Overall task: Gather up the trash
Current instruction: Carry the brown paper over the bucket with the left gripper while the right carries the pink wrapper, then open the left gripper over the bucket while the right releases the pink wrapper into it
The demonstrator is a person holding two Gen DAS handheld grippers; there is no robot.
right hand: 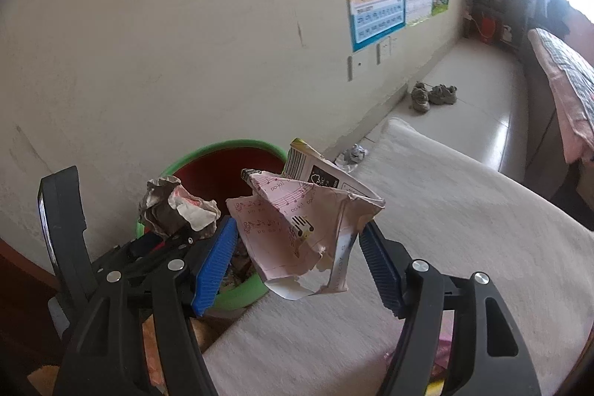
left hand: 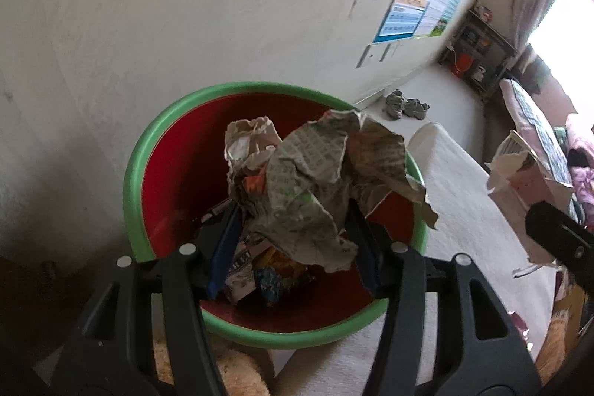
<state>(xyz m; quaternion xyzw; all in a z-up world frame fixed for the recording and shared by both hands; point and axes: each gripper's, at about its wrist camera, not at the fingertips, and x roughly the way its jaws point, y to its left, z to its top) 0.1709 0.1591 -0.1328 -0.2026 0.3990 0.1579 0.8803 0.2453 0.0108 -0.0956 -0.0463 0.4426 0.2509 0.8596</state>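
Observation:
My left gripper (left hand: 293, 206) is shut on a crumpled newspaper ball (left hand: 315, 180), held just above the open mouth of a red bin with a green rim (left hand: 148, 143). Wrappers and printed scraps (left hand: 267, 273) lie in the bottom of the bin. My right gripper (right hand: 297, 225) is shut on a torn pink carton printed with music notes (right hand: 293, 229), hanging over the pale rug just right of the bin (right hand: 237, 145). In the right wrist view the newspaper ball (right hand: 167, 206) shows at the left over the bin. The carton (left hand: 519, 169) appears at the right edge of the left wrist view.
The bin stands against a pale wall (right hand: 167, 43), at the edge of a white rug (right hand: 464, 229). A crumpled silvery scrap (right hand: 352, 154) lies at the rug's far corner. Further along the floor are a pair of grey shoes (right hand: 432, 95), a bed (right hand: 568, 91) and a dark shelf (right hand: 493, 6).

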